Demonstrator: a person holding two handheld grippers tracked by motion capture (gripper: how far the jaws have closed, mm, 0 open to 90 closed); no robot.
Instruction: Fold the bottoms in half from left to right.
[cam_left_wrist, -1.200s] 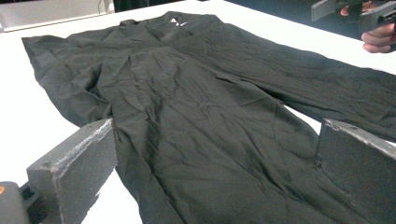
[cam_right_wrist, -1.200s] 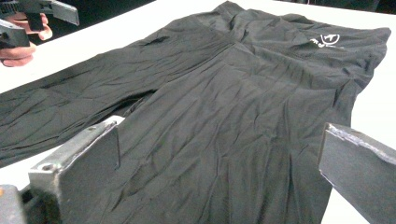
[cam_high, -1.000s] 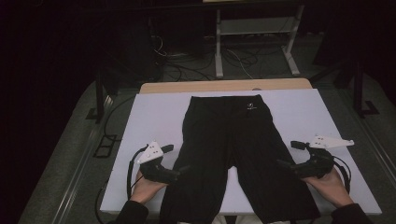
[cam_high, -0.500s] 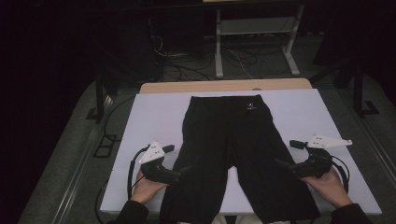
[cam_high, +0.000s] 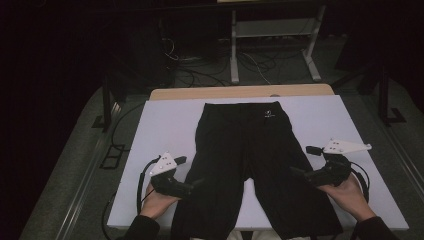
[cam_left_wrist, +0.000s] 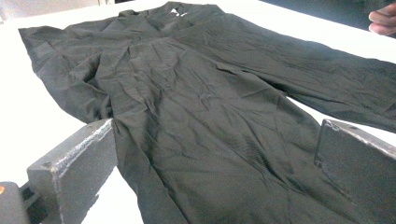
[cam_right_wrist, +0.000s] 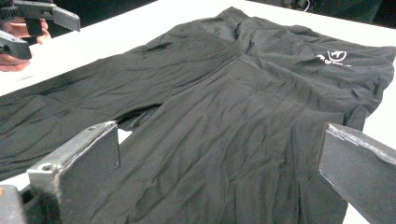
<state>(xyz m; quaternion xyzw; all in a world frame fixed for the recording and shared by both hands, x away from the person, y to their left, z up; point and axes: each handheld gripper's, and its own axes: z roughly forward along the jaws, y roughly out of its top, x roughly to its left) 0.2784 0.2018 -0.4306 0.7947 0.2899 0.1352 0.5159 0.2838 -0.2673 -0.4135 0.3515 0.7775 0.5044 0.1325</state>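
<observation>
A pair of black shorts (cam_high: 245, 150) lies flat on the white table (cam_high: 165, 125), with the waistband far from me and both legs toward me. A small white logo (cam_high: 269, 116) marks the waistband. My left gripper (cam_high: 191, 171) hovers open at the outer edge of the left leg. In the left gripper view its jaws stand wide apart, left gripper (cam_left_wrist: 215, 172), over wrinkled fabric of the shorts (cam_left_wrist: 201, 102). My right gripper (cam_high: 300, 160) is open at the outer edge of the right leg. Its own view shows the right gripper (cam_right_wrist: 219, 168) above the shorts (cam_right_wrist: 243, 93), and the logo (cam_right_wrist: 332, 58) is visible there too.
A wooden board edge (cam_high: 240, 92) runs behind the white surface. Behind it stand a white metal stand (cam_high: 272, 35) and floor cables (cam_high: 200, 65). The left gripper and hand (cam_right_wrist: 28, 23) appear far off in the right gripper view. White table margins flank the shorts.
</observation>
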